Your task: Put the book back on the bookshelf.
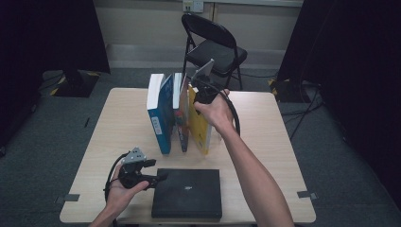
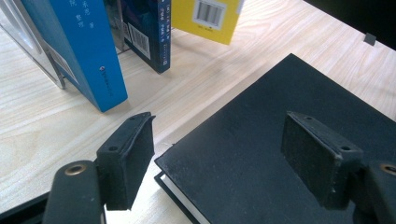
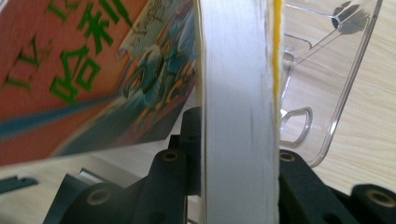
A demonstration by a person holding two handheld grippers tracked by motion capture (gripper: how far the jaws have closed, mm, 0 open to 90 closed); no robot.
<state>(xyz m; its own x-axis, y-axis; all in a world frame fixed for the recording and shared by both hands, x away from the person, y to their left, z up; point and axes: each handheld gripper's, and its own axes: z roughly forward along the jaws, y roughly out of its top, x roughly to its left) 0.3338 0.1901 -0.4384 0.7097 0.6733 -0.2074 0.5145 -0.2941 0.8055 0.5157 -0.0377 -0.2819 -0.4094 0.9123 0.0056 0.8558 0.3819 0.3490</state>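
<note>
Yellow book (image 3: 238, 107) stands clamped between the right gripper's (image 3: 236, 172) jaws; left gripper (image 2: 224, 154) gapes wide.

Black grippers (image 1: 152, 171) — grey plates, trailing cables

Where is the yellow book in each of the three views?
High view: the yellow book stands at the right end of the row, with the right gripper on its top.
Left gripper view: its lower corner with the barcode is at the top centre.
Right gripper view: its white page edge rises at the centre, clamped between the jaws.
Shared landmark: the dark blue book beside it.
</note>
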